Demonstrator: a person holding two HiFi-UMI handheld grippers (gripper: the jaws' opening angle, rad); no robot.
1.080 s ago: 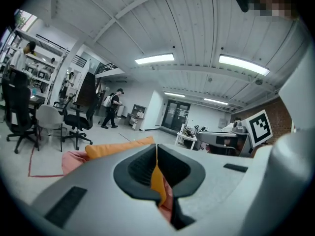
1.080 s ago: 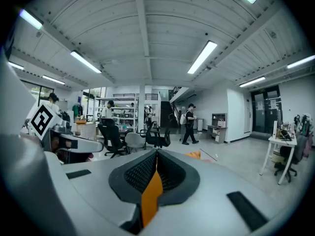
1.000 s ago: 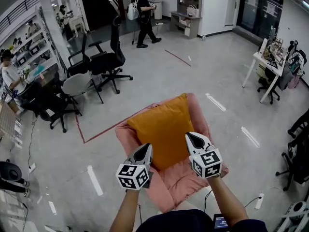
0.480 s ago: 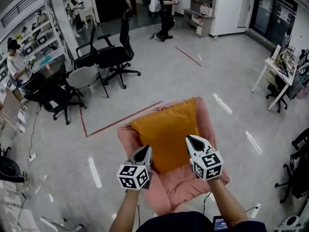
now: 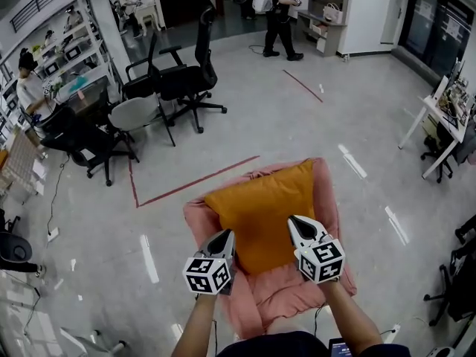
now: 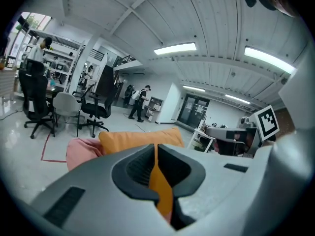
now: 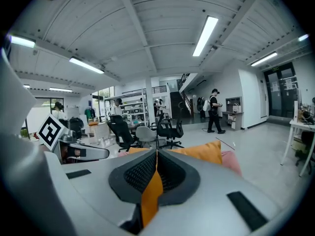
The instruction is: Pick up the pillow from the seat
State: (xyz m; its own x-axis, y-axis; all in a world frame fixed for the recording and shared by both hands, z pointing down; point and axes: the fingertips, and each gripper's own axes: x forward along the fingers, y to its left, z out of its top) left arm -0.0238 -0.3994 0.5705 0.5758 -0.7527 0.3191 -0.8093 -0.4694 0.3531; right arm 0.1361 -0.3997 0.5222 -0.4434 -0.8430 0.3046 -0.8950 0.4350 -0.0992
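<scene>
1. Jaws closed, empty, on left gripper [image 5: 222, 236] and right gripper [image 5: 298, 222] above seat [image 5: 286, 294] front.
2. Orange pillow [image 5: 260, 210] on seat, against its back.
3. Probably light, soft; best pinched at corners nearest seat front.

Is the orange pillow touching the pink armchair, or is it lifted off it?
Touching. The head view shows the orange pillow lying against the back and seat of the pink armchair, with no gap between them.

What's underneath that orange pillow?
A pink seat, showing around the orange pillow. The part directly beneath is covered, so anything there cannot be seen.
</scene>
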